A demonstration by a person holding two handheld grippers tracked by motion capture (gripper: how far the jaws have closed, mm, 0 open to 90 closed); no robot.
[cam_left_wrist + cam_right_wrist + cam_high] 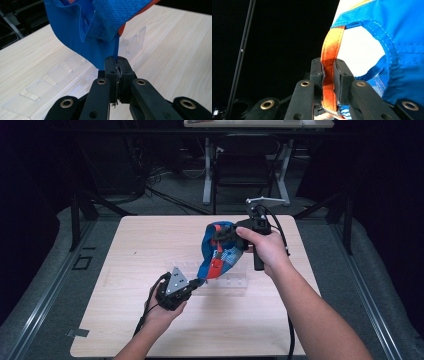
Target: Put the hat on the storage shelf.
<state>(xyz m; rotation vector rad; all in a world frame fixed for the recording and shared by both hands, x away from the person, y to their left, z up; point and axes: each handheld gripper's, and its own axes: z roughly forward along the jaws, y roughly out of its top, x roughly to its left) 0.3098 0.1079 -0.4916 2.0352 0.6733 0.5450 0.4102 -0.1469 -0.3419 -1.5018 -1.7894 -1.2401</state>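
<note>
Nearest to the person, the left tongs (192,283) sit low over the worktop (130,255), clenched on a thin blue edge of the cap (218,251). In the left gripper view that edge runs straight down into the closed jaws of the left tongs (117,65), with the blue fabric of the cap (82,32) bunched above them.

Farther out and higher, the right tongs (220,236) are clamped on the cap's orange strap (216,265). The right gripper view shows the strap (329,75) pinched flat between the jaws of the right tongs (329,65), its upper end stitched into the blue rim of the back opening. So the cap hangs in the air between the two hands, above a clear slotted rack (225,282) that lies on the worktop.

The work looks like straightening or stretching the cap, possibly to seat it on the rack. To do it well, I would keep both grips firm and draw the hands apart slowly and evenly, since the left hold is on very little cloth and could slip. Pulling along the strap rather than across it should spare the stitching. Keeping the crown clear of the rack's upright tabs avoids snagging.

No brand, label or readable writing can be made out on the cap, the rack or the tongs.
</note>
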